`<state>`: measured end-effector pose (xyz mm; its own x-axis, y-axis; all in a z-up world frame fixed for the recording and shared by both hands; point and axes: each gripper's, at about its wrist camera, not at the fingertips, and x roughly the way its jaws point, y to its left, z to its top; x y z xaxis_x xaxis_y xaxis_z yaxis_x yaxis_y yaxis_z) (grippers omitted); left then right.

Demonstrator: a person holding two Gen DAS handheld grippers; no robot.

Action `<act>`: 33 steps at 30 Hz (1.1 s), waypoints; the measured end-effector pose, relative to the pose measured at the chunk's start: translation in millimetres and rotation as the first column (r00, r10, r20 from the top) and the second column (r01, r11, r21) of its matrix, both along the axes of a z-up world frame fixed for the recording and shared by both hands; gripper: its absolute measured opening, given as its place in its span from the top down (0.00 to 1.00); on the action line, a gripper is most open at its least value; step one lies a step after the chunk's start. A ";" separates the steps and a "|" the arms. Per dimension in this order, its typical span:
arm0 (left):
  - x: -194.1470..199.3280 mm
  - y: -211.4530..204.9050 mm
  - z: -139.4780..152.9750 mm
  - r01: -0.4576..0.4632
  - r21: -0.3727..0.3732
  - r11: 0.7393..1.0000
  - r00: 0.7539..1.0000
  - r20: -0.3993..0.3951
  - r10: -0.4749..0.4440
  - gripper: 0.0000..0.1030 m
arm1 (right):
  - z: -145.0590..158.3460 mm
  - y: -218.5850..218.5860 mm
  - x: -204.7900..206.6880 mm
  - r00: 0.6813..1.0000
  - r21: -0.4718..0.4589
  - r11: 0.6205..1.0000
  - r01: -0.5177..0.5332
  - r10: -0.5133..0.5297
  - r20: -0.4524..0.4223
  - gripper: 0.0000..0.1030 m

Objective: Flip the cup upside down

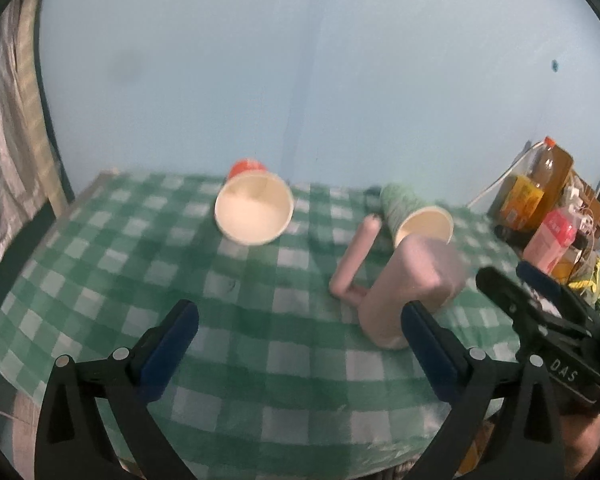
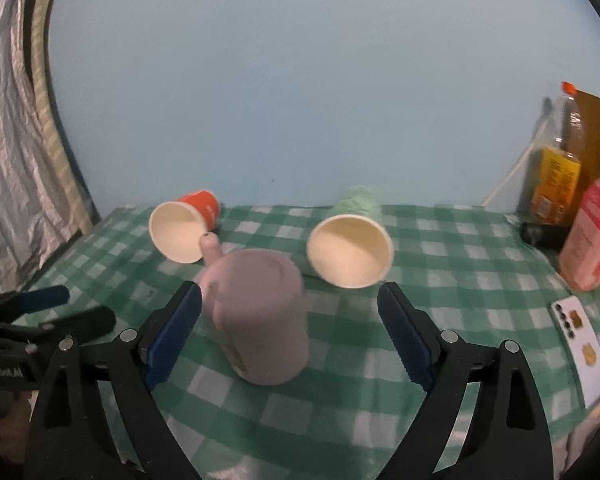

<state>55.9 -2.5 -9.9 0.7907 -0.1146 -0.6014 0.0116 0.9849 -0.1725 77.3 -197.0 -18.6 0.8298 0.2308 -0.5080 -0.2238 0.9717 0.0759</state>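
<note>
Hovering low over the green-checked worktop (image 2: 452,264), the right gripper (image 2: 290,320) has its blue-padded jaws spread wide and holds nothing — the pink mug (image 2: 260,320) sits between them with clear space on its right side, while on the left the pad is close to the mug wall and I cannot tell whether it touches. The mug appears to stand mouth-down, its flat base uppermost, with the long pink handle (image 2: 211,249) reaching away toward the far left. In the left wrist view the left gripper (image 1: 300,330) is likewise wide open and empty over bare cloth, with the same mug (image 1: 412,288) just beyond its right-hand finger and the handle (image 1: 356,258) lying along the cloth beside it; the right gripper (image 1: 540,312) shows at the right edge as a black frame.

Beyond the mug lie two paper cups on their sides, mouths facing the cameras — the green paper cup (image 2: 352,246) to the right, the orange paper cup (image 2: 184,232) to the left, well apart from each other. Near the right edge rests a white phone (image 2: 578,344), and farther back stand a pink carton (image 2: 592,236) and a bottle (image 2: 556,160) with an orange cap. Behind everything is a pale blue wall (image 2: 280,80).
</note>
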 end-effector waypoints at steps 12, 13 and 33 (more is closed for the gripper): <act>-29.6 -25.0 24.6 0.061 0.078 0.995 0.984 0.164 -0.073 0.01 | 19.1 -25.1 -33.7 0.999 -0.009 0.999 0.034 -0.034 -0.006 0.13; -31.4 -25.9 26.3 0.069 0.079 0.994 0.982 0.169 -0.081 0.01 | 20.0 -25.1 -35.8 0.999 -0.012 0.999 0.033 -0.033 -0.006 0.13; -53.3 -35.4 43.0 0.099 0.076 0.992 0.968 0.225 -0.114 0.00 | 25.5 -24.6 -49.6 1.000 -0.022 1.000 0.018 -0.018 -0.021 0.13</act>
